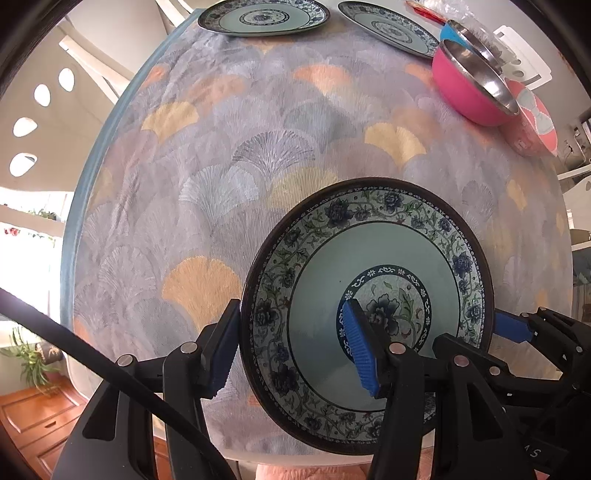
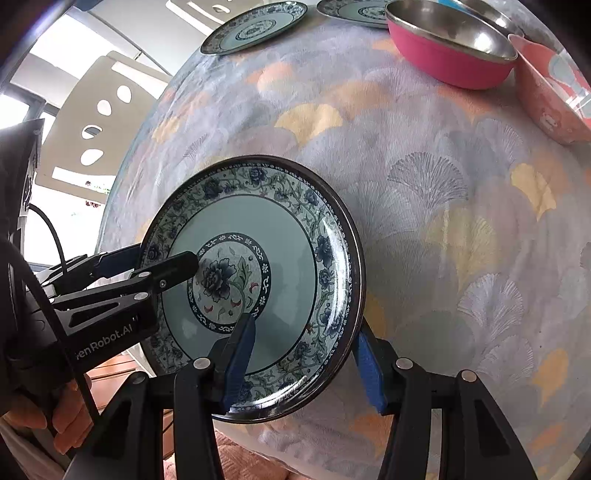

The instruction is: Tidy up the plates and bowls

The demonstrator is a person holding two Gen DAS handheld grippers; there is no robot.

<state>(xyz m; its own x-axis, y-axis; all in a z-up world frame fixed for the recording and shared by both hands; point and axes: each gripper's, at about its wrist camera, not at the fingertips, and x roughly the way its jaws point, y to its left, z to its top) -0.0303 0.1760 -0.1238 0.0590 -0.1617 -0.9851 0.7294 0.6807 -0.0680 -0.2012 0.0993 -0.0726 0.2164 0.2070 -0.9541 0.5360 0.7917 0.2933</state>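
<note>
Both tongs (image 1: 295, 343) (image 2: 303, 365) clamp the plate (image 1: 369, 258); right view alone shows a hand (image 2: 62, 417).

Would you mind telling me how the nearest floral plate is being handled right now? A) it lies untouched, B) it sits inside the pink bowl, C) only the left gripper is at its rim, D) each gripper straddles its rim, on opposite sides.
D: the left gripper and right gripper each have one finger over the plate and one outside its rim.

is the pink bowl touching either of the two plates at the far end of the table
Cannot tell. In both wrist views the pink bowl overlaps the nearer far plate, hiding whether they meet; the other plate sits plainly apart.
</note>
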